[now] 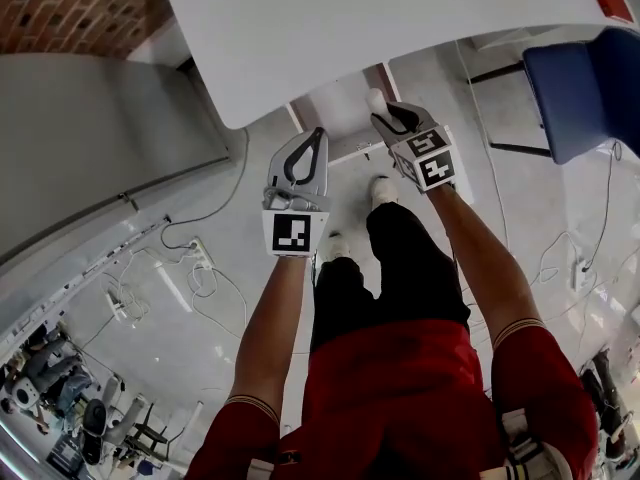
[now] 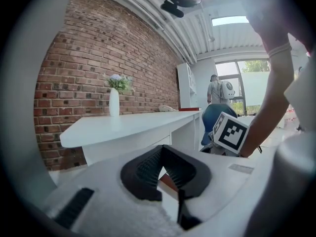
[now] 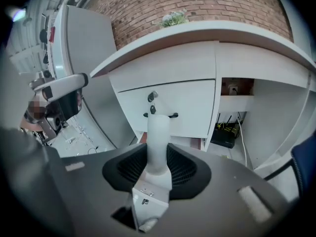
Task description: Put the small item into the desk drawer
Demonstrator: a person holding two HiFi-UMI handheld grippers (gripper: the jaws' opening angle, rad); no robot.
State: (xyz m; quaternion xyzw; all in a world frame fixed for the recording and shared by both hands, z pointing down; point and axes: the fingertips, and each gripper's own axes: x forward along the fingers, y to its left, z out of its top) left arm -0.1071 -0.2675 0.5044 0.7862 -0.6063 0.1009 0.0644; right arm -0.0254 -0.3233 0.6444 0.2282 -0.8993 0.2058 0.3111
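We stand before the desk [image 3: 170, 63], right gripper [image 3: 157, 154] clamped on the small white item [image 3: 158, 132]. The left gripper [image 2: 162, 157], jaws together and empty, should in our judgement first pull the closed drawer [image 3: 190, 102] open by its handle [image 3: 161, 115].

A white desk [image 1: 400, 28] with a curved top carries a slim white vase [image 2: 114, 102] of pale flowers [image 2: 120, 83], upright near the desk's back edge. A low white thing [image 2: 167, 108] and a flat red thing [image 2: 190, 109] lie towards the desk's far end. Under the top, a closed drawer [image 3: 187, 102] shows a dark bar handle [image 3: 160, 115]. In the desk's open bay, a black box with aerials [image 3: 224, 131] sits low beside a white cable [image 3: 240, 141]. The glossy pale floor [image 1: 200, 348] bears loose white cables [image 1: 215, 288] and a power strip [image 1: 200, 253] left of the desk. A blue chair [image 1: 585, 88] stands right of the desk.
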